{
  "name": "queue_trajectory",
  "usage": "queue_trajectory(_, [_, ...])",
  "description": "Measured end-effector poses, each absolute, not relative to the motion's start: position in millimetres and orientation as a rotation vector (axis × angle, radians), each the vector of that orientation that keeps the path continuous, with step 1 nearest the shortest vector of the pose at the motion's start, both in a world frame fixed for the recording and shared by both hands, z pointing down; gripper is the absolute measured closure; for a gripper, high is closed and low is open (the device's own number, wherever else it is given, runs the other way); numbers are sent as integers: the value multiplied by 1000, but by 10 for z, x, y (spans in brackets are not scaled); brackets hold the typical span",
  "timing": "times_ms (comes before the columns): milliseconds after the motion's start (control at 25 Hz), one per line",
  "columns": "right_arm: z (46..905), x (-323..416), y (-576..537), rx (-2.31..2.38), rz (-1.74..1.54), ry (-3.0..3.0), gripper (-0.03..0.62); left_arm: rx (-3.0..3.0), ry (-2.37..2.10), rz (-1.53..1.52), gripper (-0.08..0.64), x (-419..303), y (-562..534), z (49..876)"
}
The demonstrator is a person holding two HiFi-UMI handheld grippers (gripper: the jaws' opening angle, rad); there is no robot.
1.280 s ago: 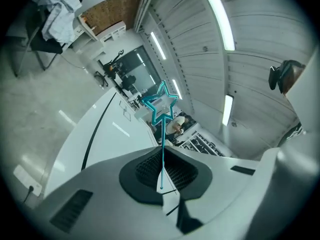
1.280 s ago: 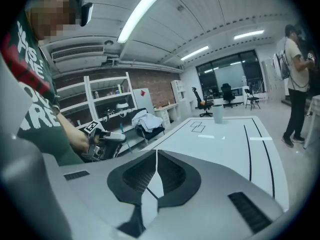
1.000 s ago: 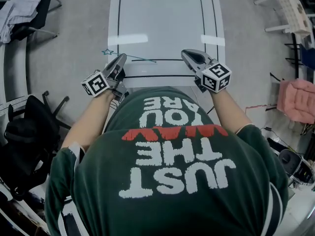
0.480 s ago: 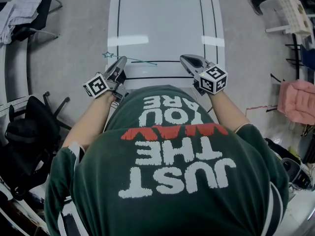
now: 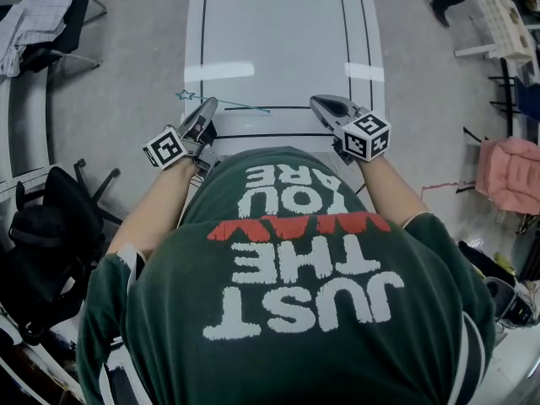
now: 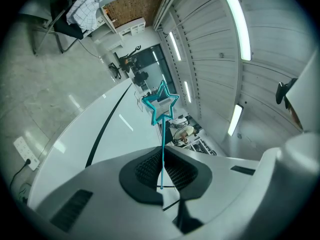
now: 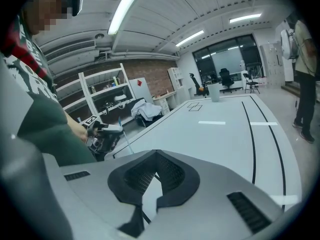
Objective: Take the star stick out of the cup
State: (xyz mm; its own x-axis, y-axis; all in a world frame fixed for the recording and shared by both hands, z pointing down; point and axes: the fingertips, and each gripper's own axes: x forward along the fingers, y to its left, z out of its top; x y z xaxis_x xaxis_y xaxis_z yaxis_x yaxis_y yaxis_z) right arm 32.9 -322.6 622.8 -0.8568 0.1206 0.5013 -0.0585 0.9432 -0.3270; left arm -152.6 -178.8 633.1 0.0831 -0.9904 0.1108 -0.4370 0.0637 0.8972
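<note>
A long white table (image 5: pixel 278 40) with black lines runs away from a person in a green shirt (image 5: pixel 295 277) printed with white and red letters, who stands at its near end with grey floor (image 5: pixel 126 74) on both sides. A pink chair (image 5: pixel 506 171) stands on the right, and black chairs (image 5: pixel 42 226) on the left. The left gripper (image 5: pixel 207 103) is held over the table's near left corner, and the right gripper (image 5: pixel 317 100) over the near right, well apart from it. The left gripper's (image 6: pixel 162 171) jaws are closed on the thin teal star stick (image 6: pixel 161 109), pinching its shaft near the plain end. In the head view the stick (image 5: pixel 240 105) lies roughly level across the gripper tip, its star end reaching just past the table's left edge and its plain end pointing toward the table's middle. The right gripper's (image 7: pixel 156 159) jaws are together with nothing between them.
</note>
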Motion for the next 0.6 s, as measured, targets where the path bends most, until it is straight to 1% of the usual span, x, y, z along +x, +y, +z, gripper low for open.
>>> queue_trajectory(600, [6226, 329, -3201, -65, 431, -2552, 560, 1514, -1471, -824, 541, -1518, -1802, 6300])
